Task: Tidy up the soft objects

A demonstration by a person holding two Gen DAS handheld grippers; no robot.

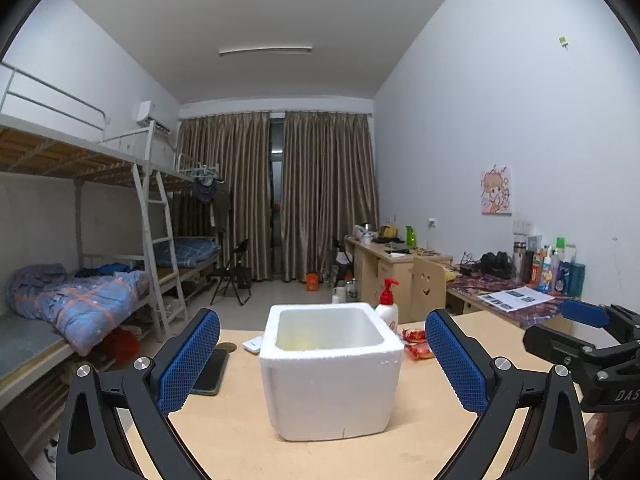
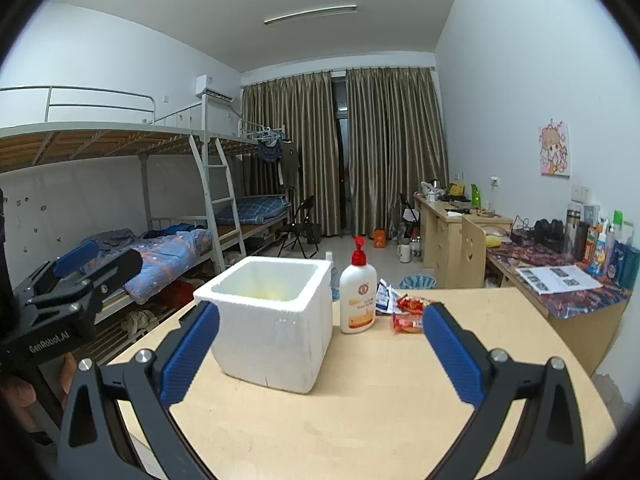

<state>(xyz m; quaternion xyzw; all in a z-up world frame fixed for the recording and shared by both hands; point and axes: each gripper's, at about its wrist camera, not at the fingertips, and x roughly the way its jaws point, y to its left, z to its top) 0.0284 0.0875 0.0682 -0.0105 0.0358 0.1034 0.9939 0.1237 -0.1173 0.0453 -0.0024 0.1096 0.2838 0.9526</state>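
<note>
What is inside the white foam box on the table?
The foam box is open-topped; its visible inner walls look bare apart from a yellowish patch low inside. The near wall hides the floor in both views, so contents cannot be ruled out.

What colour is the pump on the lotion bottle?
Red, on the white lotion bottle; the right wrist view shows it best.

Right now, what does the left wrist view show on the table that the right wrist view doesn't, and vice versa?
Left wrist only: a dark phone lying flat left of the foam box, and a small white item behind it. Right wrist only: a blue and white packet beside the red snack packets, plus the full front of the lotion bottle, half hidden in the left view. Both: the open foam box, bottle, red packets, wooden table, and open, empty left gripper and right gripper.
</note>
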